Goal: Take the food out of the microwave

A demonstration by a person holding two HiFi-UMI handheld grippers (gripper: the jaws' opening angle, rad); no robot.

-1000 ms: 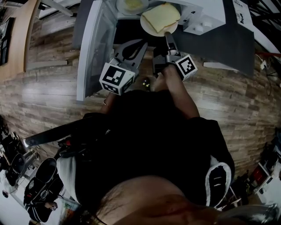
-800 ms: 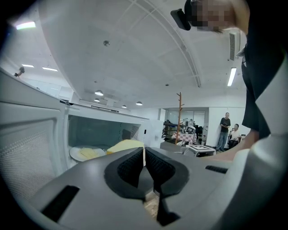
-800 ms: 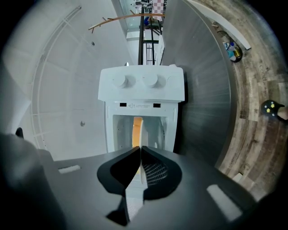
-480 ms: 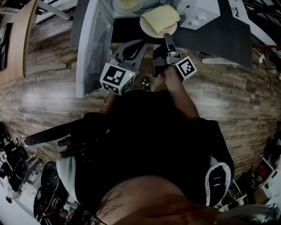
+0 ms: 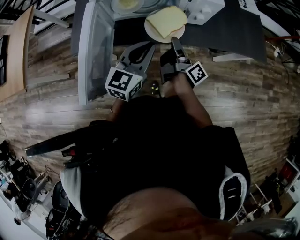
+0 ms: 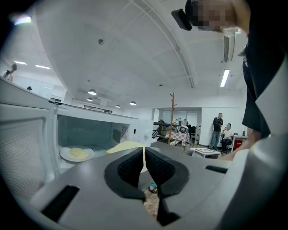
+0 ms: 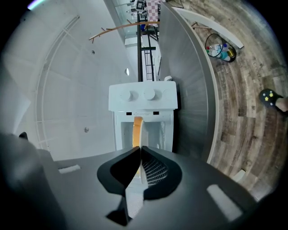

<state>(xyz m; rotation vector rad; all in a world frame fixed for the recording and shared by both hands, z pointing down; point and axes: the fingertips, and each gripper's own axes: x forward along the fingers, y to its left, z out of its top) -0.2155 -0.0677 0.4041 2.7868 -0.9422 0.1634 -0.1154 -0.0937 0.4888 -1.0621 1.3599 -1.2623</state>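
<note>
Wood-plank floor [image 5: 262, 93] beneath a white microwave [image 5: 204, 9], its door [image 5: 91, 51] swung open at the left. Item one: white plate [image 5: 151, 31] bearing a flat yellow slice of food [image 5: 169, 20], held before the microwave's open front, with its near rim pinched in my right gripper [image 5: 174, 42], whose jaws are closed tight on it. Item two: my left gripper [image 5: 151, 46], jaws together and holding nothing, near that plate; a second plate [image 6: 65, 155] with a yellow portion [image 6: 78, 152] sits inside the cavity.
</note>
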